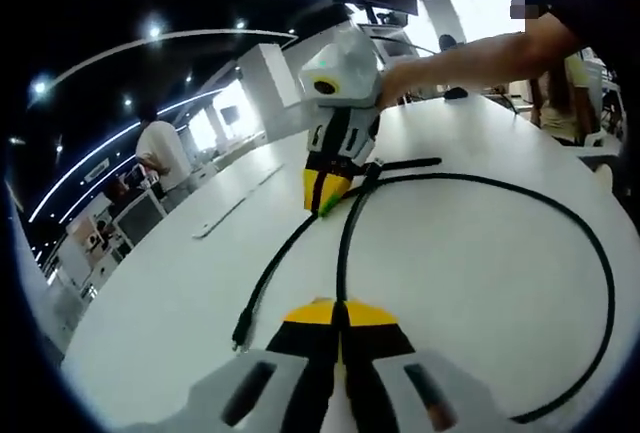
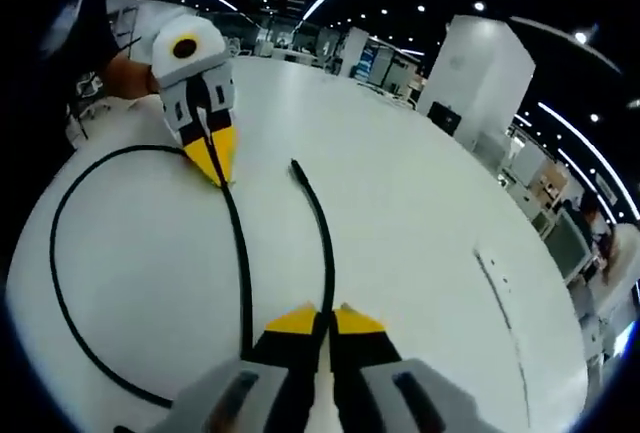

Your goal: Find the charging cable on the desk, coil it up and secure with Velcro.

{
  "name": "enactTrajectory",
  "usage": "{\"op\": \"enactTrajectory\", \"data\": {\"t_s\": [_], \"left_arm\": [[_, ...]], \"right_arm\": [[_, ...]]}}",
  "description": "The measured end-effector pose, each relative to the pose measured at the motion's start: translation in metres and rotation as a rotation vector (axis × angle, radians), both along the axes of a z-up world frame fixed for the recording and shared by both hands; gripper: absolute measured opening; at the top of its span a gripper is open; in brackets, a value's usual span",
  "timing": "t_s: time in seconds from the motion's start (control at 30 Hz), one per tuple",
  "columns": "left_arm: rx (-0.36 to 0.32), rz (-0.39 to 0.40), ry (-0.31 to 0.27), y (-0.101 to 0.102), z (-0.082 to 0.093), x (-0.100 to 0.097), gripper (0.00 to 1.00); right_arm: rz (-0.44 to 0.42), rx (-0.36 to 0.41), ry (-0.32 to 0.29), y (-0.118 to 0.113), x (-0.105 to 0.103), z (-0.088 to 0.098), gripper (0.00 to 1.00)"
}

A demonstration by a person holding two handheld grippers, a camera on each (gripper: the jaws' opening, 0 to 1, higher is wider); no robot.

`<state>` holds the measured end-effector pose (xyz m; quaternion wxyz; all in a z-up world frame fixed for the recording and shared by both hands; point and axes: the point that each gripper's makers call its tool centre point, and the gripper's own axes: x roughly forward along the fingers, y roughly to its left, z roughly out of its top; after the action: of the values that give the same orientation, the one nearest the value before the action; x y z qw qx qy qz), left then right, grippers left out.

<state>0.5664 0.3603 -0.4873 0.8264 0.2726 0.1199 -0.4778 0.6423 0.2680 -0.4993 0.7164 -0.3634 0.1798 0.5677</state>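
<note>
Both claws [image 1: 338, 315] [image 2: 322, 318] pinch the looped cable [image 1: 606, 283].

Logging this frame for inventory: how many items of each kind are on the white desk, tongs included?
Black charging cable: 1
Yellow-tipped tongs: 2, left tongs and right tongs, both shut on the cable
Flat white strip: 1
Total: 4

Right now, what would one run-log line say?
left gripper: shut on cable | right gripper: shut on cable | cable: one big loop on white desk
</note>
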Motion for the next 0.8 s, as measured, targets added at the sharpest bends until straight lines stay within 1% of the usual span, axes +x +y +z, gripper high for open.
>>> {"op": "enactTrajectory", "data": {"t_s": [0.07, 0.1, 0.13, 0.2, 0.23, 0.27, 0.3, 0.33, 0.37, 0.4, 0.43, 0.47, 0.5, 0.57, 0.63, 0.7, 0.73, 0.8], "left_arm": [[0.011, -0.005, -0.009, 0.000, 0.000, 0.000, 0.02], [0.013, -0.005, -0.009, 0.000, 0.000, 0.000, 0.02], [0.017, -0.008, -0.013, 0.000, 0.000, 0.000, 0.02], [0.022, -0.007, -0.016, 0.002, 0.000, 0.000, 0.02], [0.022, -0.006, -0.016, 0.002, 0.000, 0.000, 0.02], [0.023, -0.005, -0.017, 0.002, 0.000, 0.000, 0.02], [0.023, -0.004, -0.016, 0.002, 0.000, 0.000, 0.02], [0.022, -0.003, -0.016, 0.002, 0.000, 0.001, 0.02], [0.021, -0.002, -0.016, 0.002, 0.000, 0.000, 0.02], [0.021, -0.003, -0.017, 0.003, 0.000, 0.000, 0.02], [0.020, -0.001, -0.017, 0.003, 0.000, 0.000, 0.02], [0.021, -0.002, -0.018, 0.002, 0.000, 0.000, 0.02], [0.021, -0.002, -0.019, 0.003, 0.000, 0.000, 0.02], [0.020, -0.002, -0.018, 0.003, 0.000, 0.000, 0.02], [0.019, -0.002, -0.017, 0.003, -0.001, 0.000, 0.02], [0.018, -0.004, -0.016, 0.003, -0.001, 0.000, 0.02], [0.015, -0.003, -0.013, 0.003, -0.001, 0.000, 0.02], [0.013, -0.003, -0.013, 0.003, 0.000, 0.000, 0.02]], "right_arm": [[0.033, -0.020, -0.007, 0.003, -0.002, 0.000, 0.05], [0.043, -0.019, -0.018, 0.005, -0.003, 0.004, 0.02], [0.061, -0.028, 0.006, 0.006, -0.008, 0.003, 0.02], [0.092, -0.065, -0.009, 0.008, -0.011, 0.000, 0.02], [0.110, -0.111, -0.012, 0.005, -0.012, -0.006, 0.02], [0.136, -0.100, -0.032, 0.009, -0.014, -0.002, 0.03], [0.102, -0.079, -0.030, 0.010, -0.013, 0.000, 0.03], [0.071, -0.067, -0.045, 0.009, -0.009, 0.004, 0.03], [0.039, -0.040, -0.025, 0.009, -0.008, 0.006, 0.03], [-0.002, -0.014, -0.012, 0.007, -0.003, 0.010, 0.03], [-0.068, 0.014, -0.011, 0.003, 0.007, 0.014, 0.04], [-0.102, 0.040, -0.001, 0.000, 0.011, 0.016, 0.06], [-0.150, 0.073, 0.037, -0.002, 0.015, 0.018, 0.10], [-0.149, 0.059, 0.035, -0.008, 0.019, 0.016, 0.10], [-0.181, 0.041, 0.036, -0.014, 0.023, 0.012, 0.10], [-0.191, 0.044, 0.057, -0.016, 0.024, 0.008, 0.09], [-0.231, 0.071, 0.121, -0.017, 0.024, 0.004, 0.09], [-0.233, 0.069, 0.121, -0.018, 0.028, 0.002, 0.08]]}}
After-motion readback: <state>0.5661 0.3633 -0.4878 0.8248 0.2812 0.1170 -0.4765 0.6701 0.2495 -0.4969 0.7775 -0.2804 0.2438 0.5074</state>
